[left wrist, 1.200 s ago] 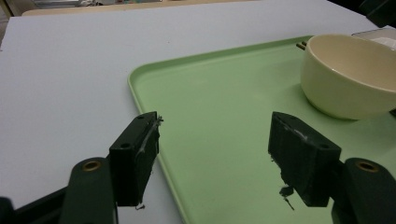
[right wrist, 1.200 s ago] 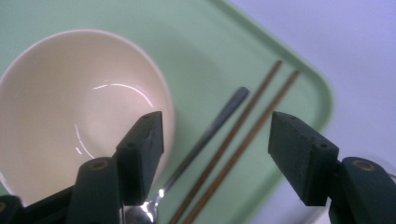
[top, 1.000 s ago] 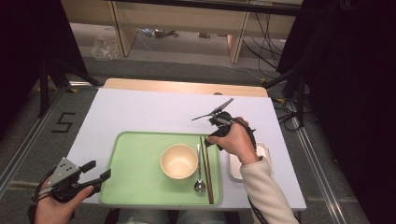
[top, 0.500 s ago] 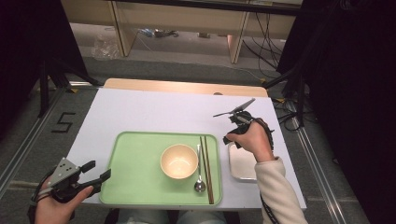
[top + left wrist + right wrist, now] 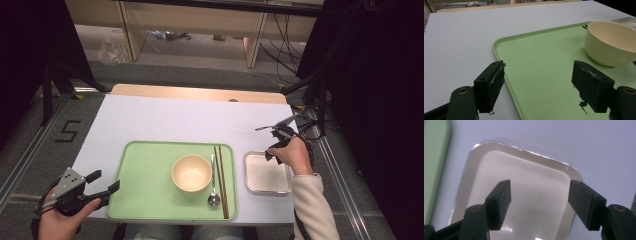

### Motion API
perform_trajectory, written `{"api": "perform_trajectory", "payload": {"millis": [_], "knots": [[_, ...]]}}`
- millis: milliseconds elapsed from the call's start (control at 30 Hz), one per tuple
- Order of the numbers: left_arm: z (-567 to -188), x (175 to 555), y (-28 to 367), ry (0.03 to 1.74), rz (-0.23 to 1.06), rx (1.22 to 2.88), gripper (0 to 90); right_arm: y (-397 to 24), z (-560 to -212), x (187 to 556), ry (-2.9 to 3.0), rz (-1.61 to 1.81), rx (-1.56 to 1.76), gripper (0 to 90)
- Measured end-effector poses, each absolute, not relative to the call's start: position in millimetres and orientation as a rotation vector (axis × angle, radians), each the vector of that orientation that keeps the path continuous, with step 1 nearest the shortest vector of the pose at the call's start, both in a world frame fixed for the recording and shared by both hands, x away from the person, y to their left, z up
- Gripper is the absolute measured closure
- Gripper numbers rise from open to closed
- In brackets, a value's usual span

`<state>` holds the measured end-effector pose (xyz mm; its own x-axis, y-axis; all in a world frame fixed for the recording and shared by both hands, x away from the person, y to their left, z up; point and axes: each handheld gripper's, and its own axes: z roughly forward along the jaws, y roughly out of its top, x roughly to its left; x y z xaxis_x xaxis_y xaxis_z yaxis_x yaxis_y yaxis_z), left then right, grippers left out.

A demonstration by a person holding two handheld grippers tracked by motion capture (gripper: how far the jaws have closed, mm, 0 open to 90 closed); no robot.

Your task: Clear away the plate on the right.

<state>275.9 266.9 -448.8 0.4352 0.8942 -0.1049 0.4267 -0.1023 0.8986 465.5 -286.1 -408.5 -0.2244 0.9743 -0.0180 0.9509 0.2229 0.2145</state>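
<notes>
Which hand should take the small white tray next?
Right, most likely. The right tool hangs open directly above the white tray, nothing between its jaws. The left tool sits at the green tray's far-left edge.

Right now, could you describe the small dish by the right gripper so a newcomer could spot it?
Find the green tray on the white table. Just off its right edge lies the small white dish, under the right gripper. Unlike the round bowl, it is shallow, rectangular and empty.

A black "5" marks the floor (image 5: 67, 131).
</notes>
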Motion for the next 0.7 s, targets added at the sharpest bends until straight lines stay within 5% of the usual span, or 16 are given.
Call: {"api": "perform_trajectory", "payload": {"millis": [700], "knots": [[-449.0,276.1,266.6,1.149,0.587,1.707,27.0,-321.9,-443.6,465.2,2.372,0.067,1.95,57.0]]}}
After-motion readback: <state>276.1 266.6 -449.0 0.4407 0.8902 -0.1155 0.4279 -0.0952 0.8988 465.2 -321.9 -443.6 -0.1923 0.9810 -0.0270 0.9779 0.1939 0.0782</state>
